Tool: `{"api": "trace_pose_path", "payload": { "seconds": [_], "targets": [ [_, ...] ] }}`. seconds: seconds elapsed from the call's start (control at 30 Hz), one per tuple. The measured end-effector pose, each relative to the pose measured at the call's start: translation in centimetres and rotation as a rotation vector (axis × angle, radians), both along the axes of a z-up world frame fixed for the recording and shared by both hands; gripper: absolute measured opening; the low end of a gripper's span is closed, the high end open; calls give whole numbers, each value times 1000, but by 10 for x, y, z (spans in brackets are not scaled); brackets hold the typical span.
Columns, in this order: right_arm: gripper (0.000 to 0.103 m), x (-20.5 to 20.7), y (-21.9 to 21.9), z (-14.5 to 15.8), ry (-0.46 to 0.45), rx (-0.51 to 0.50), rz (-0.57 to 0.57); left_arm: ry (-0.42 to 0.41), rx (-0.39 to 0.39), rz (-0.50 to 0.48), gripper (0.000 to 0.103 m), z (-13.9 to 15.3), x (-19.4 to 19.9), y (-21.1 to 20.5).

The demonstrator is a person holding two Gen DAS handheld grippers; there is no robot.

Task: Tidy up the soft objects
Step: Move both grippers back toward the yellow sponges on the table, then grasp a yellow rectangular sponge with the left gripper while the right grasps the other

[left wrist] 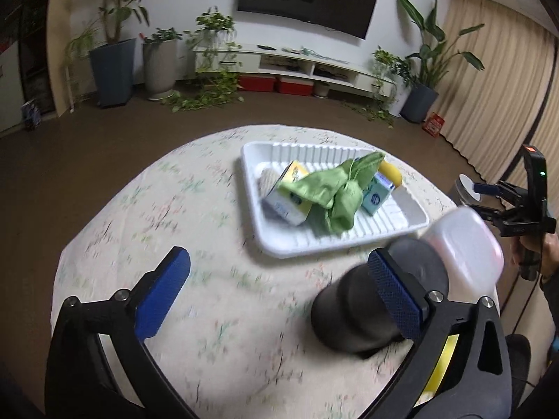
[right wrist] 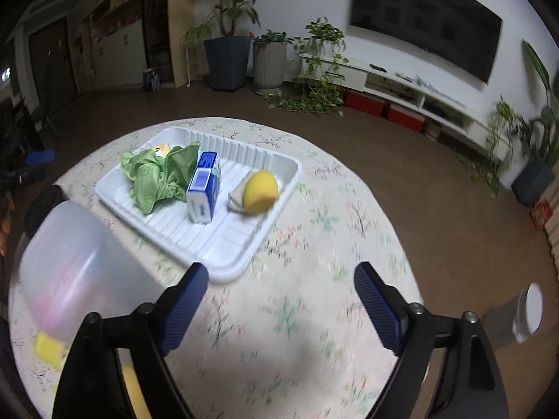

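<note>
A white ribbed tray [left wrist: 384, 225] [right wrist: 216, 241] stands on the round table. In it lie a crumpled green cloth [left wrist: 328, 192] [right wrist: 157, 178], boxed tissue packs [left wrist: 291, 192] [right wrist: 204, 188], a yellow sponge [left wrist: 391, 173] [right wrist: 260, 192] and a woven pad [left wrist: 267, 178] [right wrist: 237, 199]. My left gripper [left wrist: 283, 289] hovers open over the tablecloth in front of the tray, with nothing between its blue pads. My right gripper [right wrist: 281, 305] [left wrist: 480, 199] is open too and holds nothing, near the tray's corner.
A black cylinder [left wrist: 360, 307] [right wrist: 45, 202] and a translucent plastic container [left wrist: 464, 244] [right wrist: 80, 262] stand between the grippers. Yellow items [right wrist: 49, 349] lie under the container. A grey cylinder with a white top [right wrist: 531, 310] stands beyond the table edge. The floral tablecloth [left wrist: 192, 209] is bare at the left.
</note>
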State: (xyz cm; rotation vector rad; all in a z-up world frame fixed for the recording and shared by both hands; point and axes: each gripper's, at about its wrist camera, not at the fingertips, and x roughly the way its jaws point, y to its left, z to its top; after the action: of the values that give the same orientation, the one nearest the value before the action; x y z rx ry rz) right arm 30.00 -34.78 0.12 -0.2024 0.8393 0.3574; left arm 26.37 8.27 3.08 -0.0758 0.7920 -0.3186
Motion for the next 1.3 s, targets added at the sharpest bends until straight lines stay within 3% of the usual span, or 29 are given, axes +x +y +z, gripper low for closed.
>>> {"api": "trace_pose_path", "payload": {
  "seconds": [0.13,0.47,0.8,0.97,1.3],
  "targets": [
    [103,-32,-9,-5,10,36,-13,-8,39,10,103,-6,-35,-2],
    [103,-132,-1,-36,93,137,-53,-11,41,-37,103,-22,-119,-36],
    [103,-217,39,-60,130,202,-48,-6,17,-101,103,-35,-167,-81],
    [103,-245,71,-69,130,230,-23,12,22,-137,103,-43,-170,-106],
    [103,-245,101,-79,113,205,-67,37,57,-142,103,-53,-145,-131]
  ]
}}
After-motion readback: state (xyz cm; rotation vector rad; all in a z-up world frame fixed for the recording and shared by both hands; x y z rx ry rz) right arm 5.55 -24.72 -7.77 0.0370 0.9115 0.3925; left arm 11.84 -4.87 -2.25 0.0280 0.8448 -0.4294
